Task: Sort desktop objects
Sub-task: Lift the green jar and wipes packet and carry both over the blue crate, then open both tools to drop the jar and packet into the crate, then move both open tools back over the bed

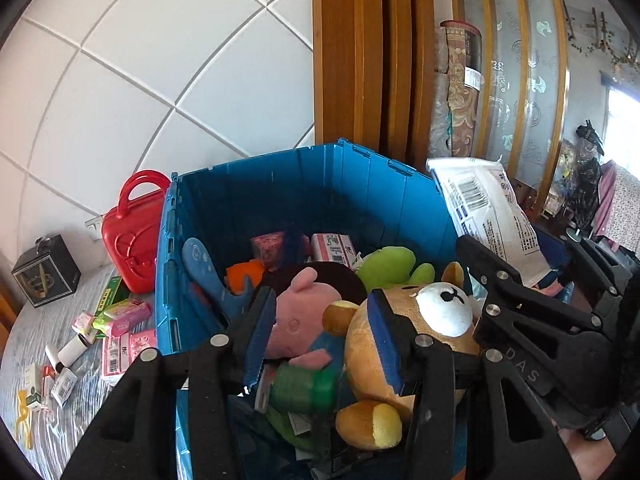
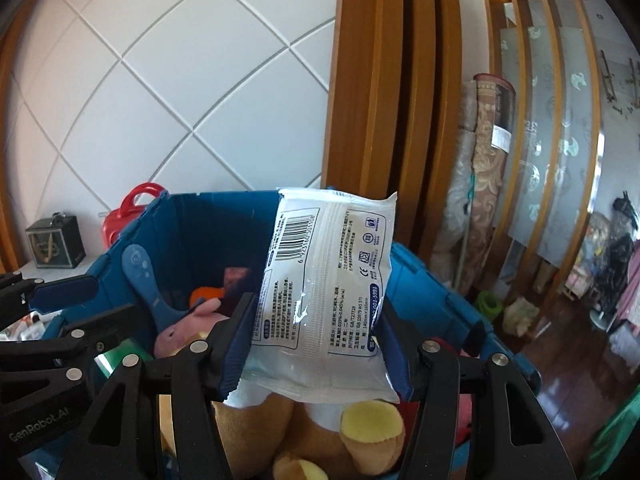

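Observation:
A blue plastic bin (image 1: pixel 300 196) (image 2: pixel 192 232) stands below both grippers. It is packed with soft toys: a brown bear (image 1: pixel 436 308) (image 2: pixel 320 440), a pink pig (image 1: pixel 304 312) and a green plush (image 1: pixel 388 268). My right gripper (image 2: pixel 316 344) (image 1: pixel 540 268) is shut on a white pack of wipes (image 2: pixel 328 280) (image 1: pixel 488 208), holding it upright over the bin's right side. My left gripper (image 1: pixel 320 336) (image 2: pixel 92 300) hovers open over the pig and bear, with nothing between its fingers.
On the grey tabletop (image 1: pixel 60 420) left of the bin lie several small packets (image 1: pixel 120 316). A red toy case (image 1: pixel 132 232) and a black box (image 1: pixel 46 272) stand against the tiled wall. A wooden door frame (image 2: pixel 380 100) and rolled carpets (image 2: pixel 484 184) rise behind.

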